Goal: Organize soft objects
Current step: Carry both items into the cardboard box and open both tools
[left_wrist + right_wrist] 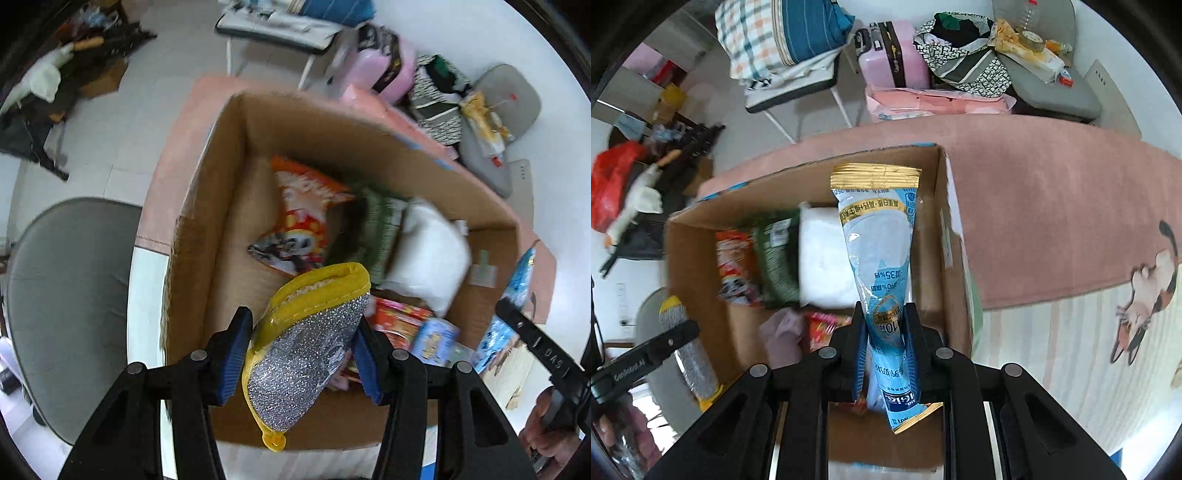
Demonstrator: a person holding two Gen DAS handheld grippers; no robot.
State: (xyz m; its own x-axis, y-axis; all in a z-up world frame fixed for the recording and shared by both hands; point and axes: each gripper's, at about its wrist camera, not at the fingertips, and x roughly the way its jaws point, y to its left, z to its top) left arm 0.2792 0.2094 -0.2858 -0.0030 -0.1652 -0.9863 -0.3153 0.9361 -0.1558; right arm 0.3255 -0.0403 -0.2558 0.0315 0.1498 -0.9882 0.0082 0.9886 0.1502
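Note:
My left gripper (301, 328) is shut on a silver glitter pouch with yellow trim (299, 350), held above the near left part of an open cardboard box (229, 155). My right gripper (884, 325) is shut on a light blue packet with gold ends (879, 240), held over the right side of the same box (945, 229). Inside lie an orange snack bag (303, 214), a green bag (376, 229), a white soft pack (428, 254) and red packets (399, 317). The blue packet (517, 291) and right gripper's arm show at the left view's right edge.
The box stands on a pink cloth-covered table (1052, 192) with a cat picture (1145, 295). A grey chair (66, 302) is to the left of the box. Behind stand a pink suitcase (894, 59), a folding chair with bedding (783, 44), patterned bags (964, 62) and dark clutter (74, 74).

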